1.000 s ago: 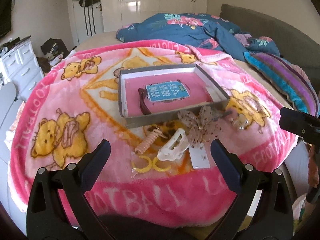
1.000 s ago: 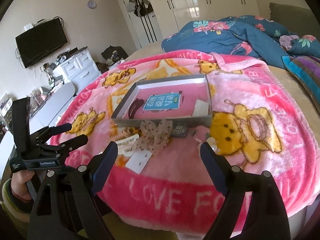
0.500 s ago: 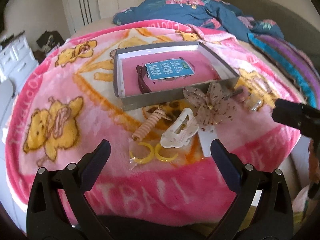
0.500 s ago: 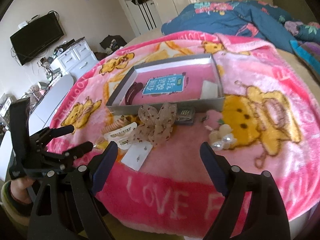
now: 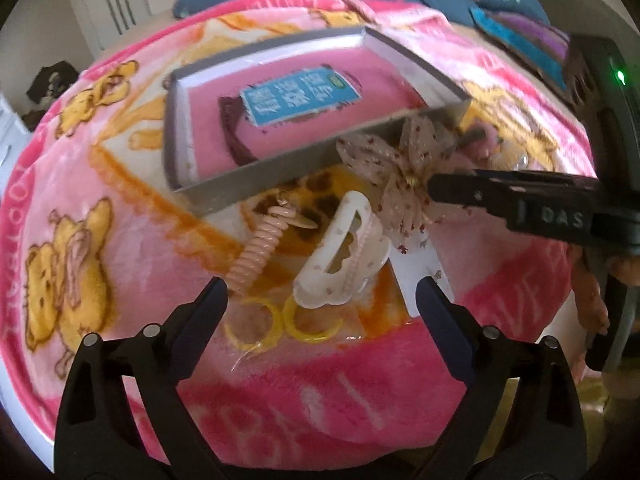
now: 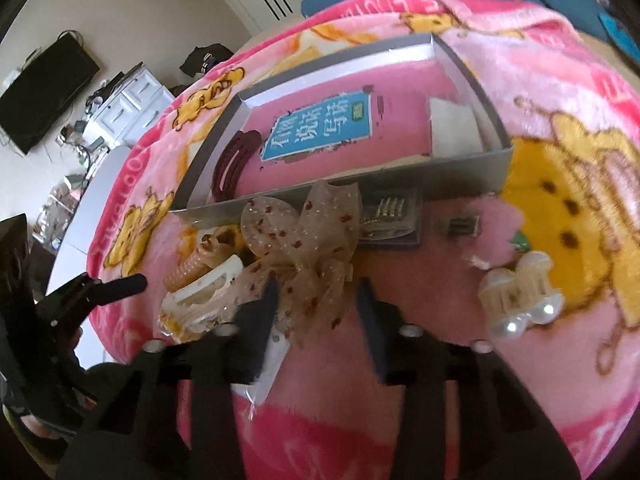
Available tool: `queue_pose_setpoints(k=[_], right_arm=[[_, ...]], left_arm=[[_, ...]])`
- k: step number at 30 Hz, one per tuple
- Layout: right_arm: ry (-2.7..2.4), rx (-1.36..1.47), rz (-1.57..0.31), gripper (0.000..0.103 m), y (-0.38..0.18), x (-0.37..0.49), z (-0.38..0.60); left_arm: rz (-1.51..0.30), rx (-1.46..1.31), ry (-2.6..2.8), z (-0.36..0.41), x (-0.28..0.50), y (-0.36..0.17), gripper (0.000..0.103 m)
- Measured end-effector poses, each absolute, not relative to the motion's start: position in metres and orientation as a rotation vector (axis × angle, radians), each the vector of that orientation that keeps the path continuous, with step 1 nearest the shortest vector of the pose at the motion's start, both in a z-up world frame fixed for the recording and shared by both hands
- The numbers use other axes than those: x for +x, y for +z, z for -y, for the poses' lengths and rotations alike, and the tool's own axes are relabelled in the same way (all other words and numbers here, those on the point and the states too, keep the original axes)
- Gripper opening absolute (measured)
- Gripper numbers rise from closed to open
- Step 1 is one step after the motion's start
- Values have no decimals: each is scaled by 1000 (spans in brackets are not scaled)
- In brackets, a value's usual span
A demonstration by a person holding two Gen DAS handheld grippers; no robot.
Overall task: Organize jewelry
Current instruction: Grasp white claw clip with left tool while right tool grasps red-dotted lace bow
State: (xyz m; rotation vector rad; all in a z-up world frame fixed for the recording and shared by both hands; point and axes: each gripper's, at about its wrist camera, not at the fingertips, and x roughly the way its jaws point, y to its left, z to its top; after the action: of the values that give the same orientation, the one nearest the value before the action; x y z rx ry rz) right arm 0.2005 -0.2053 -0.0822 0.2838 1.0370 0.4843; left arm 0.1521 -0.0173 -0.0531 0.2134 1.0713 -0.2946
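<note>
Both grippers have dropped closer to the pink blanket [image 5: 120, 360] since the earlier frames, and the right one has swung in over the clutter. Left wrist view: left gripper [image 5: 322, 300] released, jaws wide and just starting to close, nothing between them but two yellow rings [image 5: 280, 326] in a clear bag; ahead of the jaws lie one white claw clip [image 5: 344, 256], one coiled hair tie [image 5: 256, 252] and one spotted bow [image 5: 392, 168] against the near wall of the grey box [image 5: 256, 180]. Right gripper reaches in from the side onto the bow. Right wrist view: right gripper [image 6: 316, 292] with jaws closing around the bow's lower loops, fabric between them; whether it is pinched, cannot tell. One pearl clip [image 6: 520, 292] sits to the side, one dark band [image 6: 232, 164] and one blue card [image 6: 320, 128] inside the box. Risks: thin gauze may slip free; the white earring card [image 6: 268, 372] beneath may snag; both grippers crowd one spot.
</note>
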Motion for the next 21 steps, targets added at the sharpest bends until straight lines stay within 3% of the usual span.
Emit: queue_pose_setpoints(k=[2, 5, 8, 10, 21], right_arm=[[481, 297, -1039, 14, -85, 200, 207], [468, 315, -1008, 6, -82, 198, 212], [444, 318, -968, 5, -75, 193, 224], [429, 323, -939, 5, -68, 188, 235], [373, 325, -834, 5, -36, 161, 278]], left_arm=[[-1083, 240, -300, 21, 156, -57, 87], [-1086, 266, -312, 28, 163, -61, 76], [-1103, 277, -321, 32, 169, -67, 59], [-1118, 271, -333, 33, 172, -71, 40], [-1032, 215, -356, 31, 168, -50, 38]])
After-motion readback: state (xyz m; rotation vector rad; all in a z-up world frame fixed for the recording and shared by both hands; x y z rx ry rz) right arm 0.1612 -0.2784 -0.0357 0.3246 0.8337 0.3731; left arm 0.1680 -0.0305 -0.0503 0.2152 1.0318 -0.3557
